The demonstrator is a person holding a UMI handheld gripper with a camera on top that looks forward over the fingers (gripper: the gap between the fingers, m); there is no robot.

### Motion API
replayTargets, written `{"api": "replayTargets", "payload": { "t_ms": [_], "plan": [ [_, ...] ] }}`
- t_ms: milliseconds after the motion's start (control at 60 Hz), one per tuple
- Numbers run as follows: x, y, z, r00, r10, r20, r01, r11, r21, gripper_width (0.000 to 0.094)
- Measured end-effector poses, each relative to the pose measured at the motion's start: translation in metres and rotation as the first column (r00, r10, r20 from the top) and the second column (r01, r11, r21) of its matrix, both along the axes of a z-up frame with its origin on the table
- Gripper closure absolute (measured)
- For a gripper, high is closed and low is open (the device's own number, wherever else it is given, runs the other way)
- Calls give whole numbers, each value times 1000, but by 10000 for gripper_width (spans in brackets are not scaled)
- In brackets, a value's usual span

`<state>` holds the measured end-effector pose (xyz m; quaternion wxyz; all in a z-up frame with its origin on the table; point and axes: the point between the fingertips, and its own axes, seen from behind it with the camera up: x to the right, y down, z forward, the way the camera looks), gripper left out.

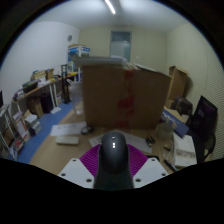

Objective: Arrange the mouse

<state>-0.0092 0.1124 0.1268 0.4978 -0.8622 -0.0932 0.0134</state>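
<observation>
Gripping a dark mouse (pixel 114 155), your gripper (pixel 114 162) has both purple pads (pixel 94 160) pressed on its sides. Beyond stands a large cardboard box (pixel 122 95), with cluttered shelves (pixel 45 95) beside it.

The mouse (pixel 115 152) sits between the claw (pixel 114 166) fingers, with a cardboard box (pixel 122 95) standing beyond.

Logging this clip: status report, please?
Gripper shut on mouse, held off the table. Cardboard box well beyond. Nothing in the way.
</observation>
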Motion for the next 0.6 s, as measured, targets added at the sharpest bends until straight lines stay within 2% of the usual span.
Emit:
{"api": "replayTargets", "payload": {
  "t_ms": [67,183,267,283,367,450,500,517,550,600],
  "plan": [
    [30,3,-41,999,-38,24,39,998,-53,564],
    [54,0,-107,995,-98,-5,96,983,-158,563],
    [63,-3,-134,993,-114,-6,111,977,-183,560],
    [62,-1,-132,993,-116,-15,112,981,-160,558],
    [62,-2,-133,992,-125,-29,119,979,-165,547],
    [61,-1,-133,992,-123,-12,118,977,-177,449],
    [63,-4,-134,990,-139,-4,135,969,-205,386],
    [64,-6,-134,988,-153,-4,148,965,-218,298],
    [64,-9,-135,985,-172,-9,165,955,-245,201],
    [57,-17,-129,985,-172,-28,160,953,-256,55]
  ]
}}
